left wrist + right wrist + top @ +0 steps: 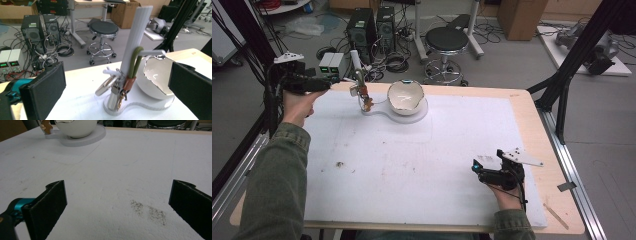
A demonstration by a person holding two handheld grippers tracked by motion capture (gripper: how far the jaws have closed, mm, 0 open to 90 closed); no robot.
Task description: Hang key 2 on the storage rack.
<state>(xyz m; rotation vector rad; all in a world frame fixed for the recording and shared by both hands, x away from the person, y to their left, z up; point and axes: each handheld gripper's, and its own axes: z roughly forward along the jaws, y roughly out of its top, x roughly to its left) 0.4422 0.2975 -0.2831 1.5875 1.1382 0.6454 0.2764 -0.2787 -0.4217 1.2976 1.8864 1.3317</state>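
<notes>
A white stand [409, 114] at the back of the table carries an upright ribbed post [137, 32] and a cracked white bowl [404, 95]. A bunch of keys [117, 90] hangs from a peg on the post by a green loop [133, 62]; the high view shows the keys [364, 100] too. My left gripper [328, 85] sits left of the post and apart from it. In the left gripper view, my left gripper [117, 86] stands open with the keys ahead of its jaws. My right gripper [476, 167] rests open near the front right, over the bare white mat [117, 170].
Past the table's back edge are a black stool [447, 40], two computer towers [372, 27] and power supplies [331, 64]. Black frame legs [562, 85] stand at the right. Dark specks [150, 211] lie on the mat by the right gripper.
</notes>
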